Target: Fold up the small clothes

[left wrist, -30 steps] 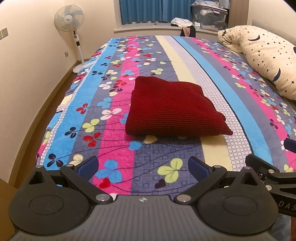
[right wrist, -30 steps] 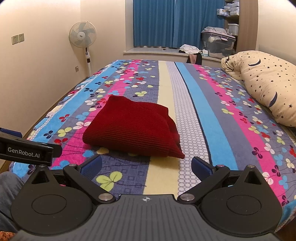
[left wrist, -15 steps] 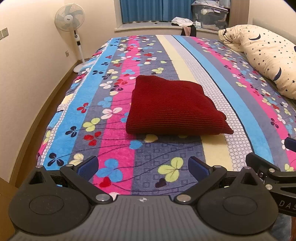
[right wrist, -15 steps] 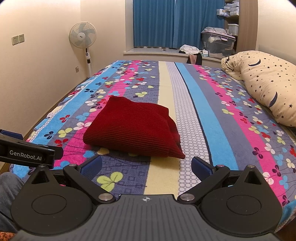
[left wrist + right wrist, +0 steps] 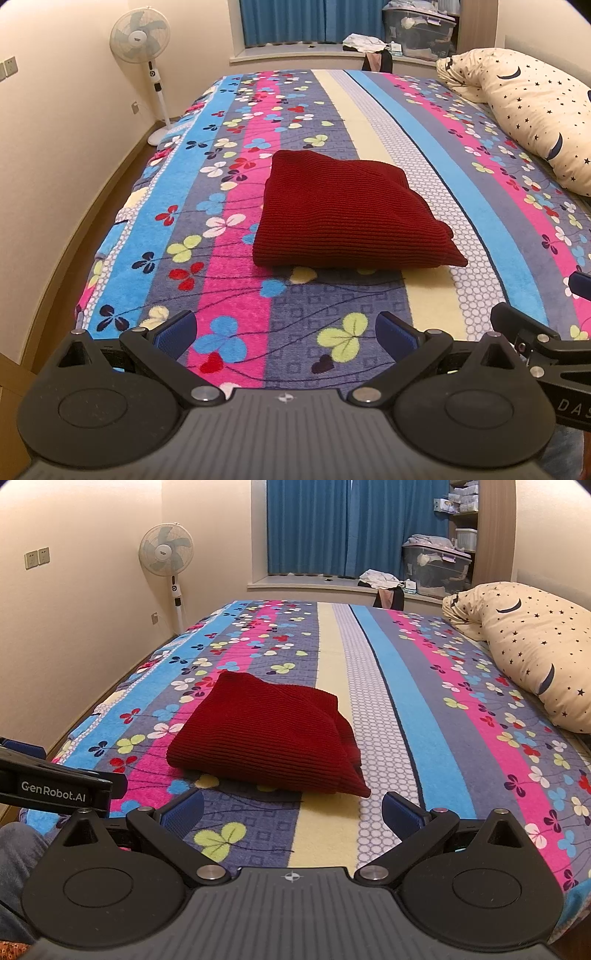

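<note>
Nothing has moved: both tools hang back, folded red garment (image 5: 347,214) untouched on the bed (image 5: 236,295).
Left tool (image 5: 284,332) and right tool (image 5: 291,812) released, empty; fold looks finished, next likely setting it aside.

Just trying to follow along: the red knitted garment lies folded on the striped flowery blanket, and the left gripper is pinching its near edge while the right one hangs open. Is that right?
Not quite. The left gripper is not pinching anything: the left wrist view shows its jaws wide open, short of the red knitted garment. The garment does lie folded on the striped flowery blanket, and the right gripper is open too.
</note>
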A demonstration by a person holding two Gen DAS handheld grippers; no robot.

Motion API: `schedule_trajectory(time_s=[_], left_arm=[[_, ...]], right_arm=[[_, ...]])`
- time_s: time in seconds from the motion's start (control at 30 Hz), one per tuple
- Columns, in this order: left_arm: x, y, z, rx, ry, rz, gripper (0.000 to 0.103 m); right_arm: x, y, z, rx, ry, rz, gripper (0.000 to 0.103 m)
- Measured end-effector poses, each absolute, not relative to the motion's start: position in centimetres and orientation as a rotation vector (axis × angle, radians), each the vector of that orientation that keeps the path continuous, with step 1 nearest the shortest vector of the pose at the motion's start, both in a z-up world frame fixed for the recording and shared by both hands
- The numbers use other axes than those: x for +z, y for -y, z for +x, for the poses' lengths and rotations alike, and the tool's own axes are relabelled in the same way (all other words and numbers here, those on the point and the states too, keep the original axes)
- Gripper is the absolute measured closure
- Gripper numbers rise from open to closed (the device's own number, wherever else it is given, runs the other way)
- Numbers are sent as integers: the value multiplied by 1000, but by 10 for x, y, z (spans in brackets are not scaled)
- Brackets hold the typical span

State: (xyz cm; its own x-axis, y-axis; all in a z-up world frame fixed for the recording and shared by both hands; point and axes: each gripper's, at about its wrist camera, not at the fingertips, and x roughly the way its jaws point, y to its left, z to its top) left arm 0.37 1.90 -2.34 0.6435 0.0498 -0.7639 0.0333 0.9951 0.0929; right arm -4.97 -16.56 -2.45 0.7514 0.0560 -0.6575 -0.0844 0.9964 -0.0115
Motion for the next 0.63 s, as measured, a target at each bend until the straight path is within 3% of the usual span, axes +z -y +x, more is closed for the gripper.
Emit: schedule_trajectory(time_s=[0.63], left_arm=[[-26, -21, 4, 12, -887, 96, 0]], right_arm=[[-25, 162, -50, 89, -719, -43, 1]])
